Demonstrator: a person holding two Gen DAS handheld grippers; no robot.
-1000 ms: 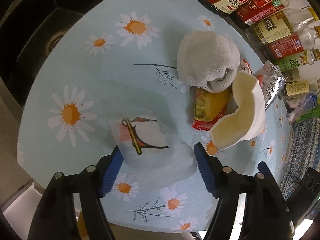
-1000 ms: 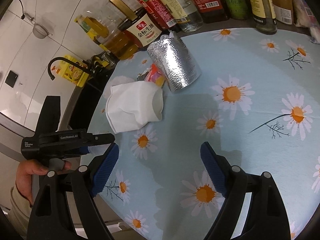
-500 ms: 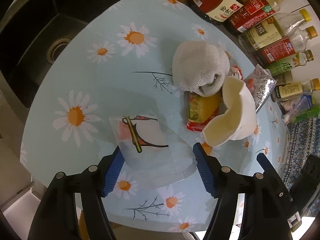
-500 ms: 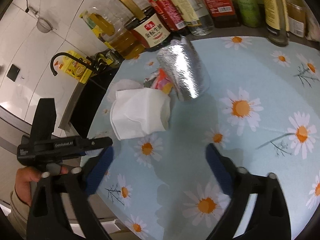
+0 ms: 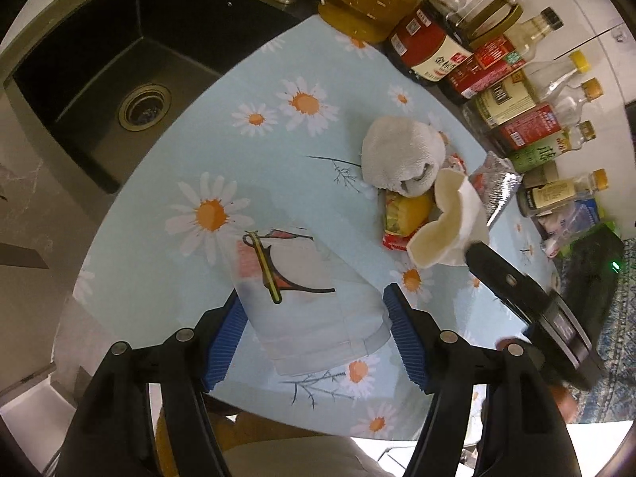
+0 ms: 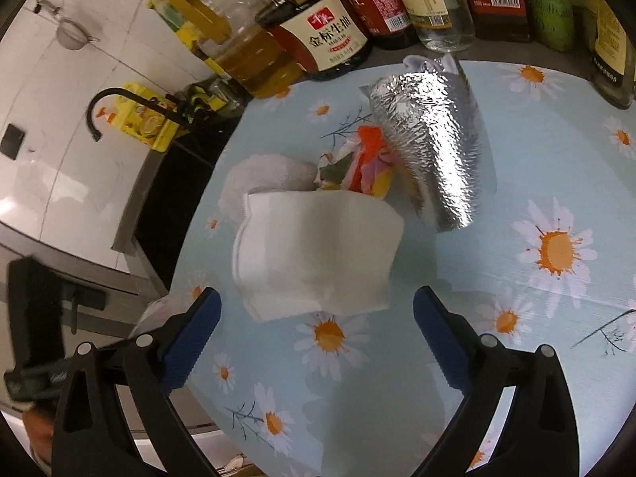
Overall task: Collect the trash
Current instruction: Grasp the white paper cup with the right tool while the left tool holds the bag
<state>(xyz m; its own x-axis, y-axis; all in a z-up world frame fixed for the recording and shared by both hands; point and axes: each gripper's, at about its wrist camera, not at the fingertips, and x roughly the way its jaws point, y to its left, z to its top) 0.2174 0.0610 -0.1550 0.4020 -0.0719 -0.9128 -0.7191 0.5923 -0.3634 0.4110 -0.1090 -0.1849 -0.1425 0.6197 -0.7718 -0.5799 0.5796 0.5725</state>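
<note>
Holding a clear plastic bag [image 5: 302, 290] between its blue pads [image 5: 222, 342], the left gripper [image 5: 310, 338] pinches the bag at both sides, above the daisy tablecloth [image 5: 278, 151]. The right gripper [image 6: 318, 338] stands spread wide with nothing between its jaws, which have just been opening. Directly in front of it, just past the fingertips, lies the folded white napkin [image 6: 318, 254], with its long side running across the gap between the jaws, so both pads could close on its short ends. This hand is clearly the nearer one to the trash. Behind the napkin I see a crumpled paper towel [image 6: 270, 175], colourful wrappers [image 6: 365, 167] and a silver foil bag [image 6: 433, 139], all close together. Farthest stand the sauce bottles [image 6: 330, 28]. I judge the napkin to be the next piece to grasp.
</note>
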